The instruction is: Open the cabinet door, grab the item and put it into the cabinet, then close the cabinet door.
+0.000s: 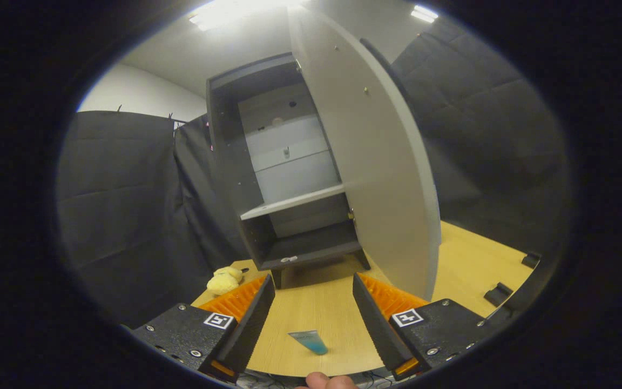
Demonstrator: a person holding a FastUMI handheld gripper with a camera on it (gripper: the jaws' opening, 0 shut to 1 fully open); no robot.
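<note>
In the gripper view, the claw (313,302) is spread wide and released, its two black serrated fingers (249,324) holding nothing and touching nothing. Between them, on the wooden table (467,259), lies a small tube (309,341) with a blue body and a pale flat end, tilted and closer to the claw's base than to its tips; neither finger reaches it. A fingertip of the person's hand (326,381) shows just below the tube at the table's near edge.

Beyond the fingers stands the dark grey cabinet (224,140) on short legs, its door (376,162) swung open toward the right finger, the door's lower edge just past that finger's tip. Inside, a pale shelf (292,203) crosses the middle, with a bare dark bottom compartment under it. Left of the cabinet's foot, just beyond the left finger, sits a yellow plush toy (224,281). Two small black blocks (499,294) lie well off to the right on the table.
</note>
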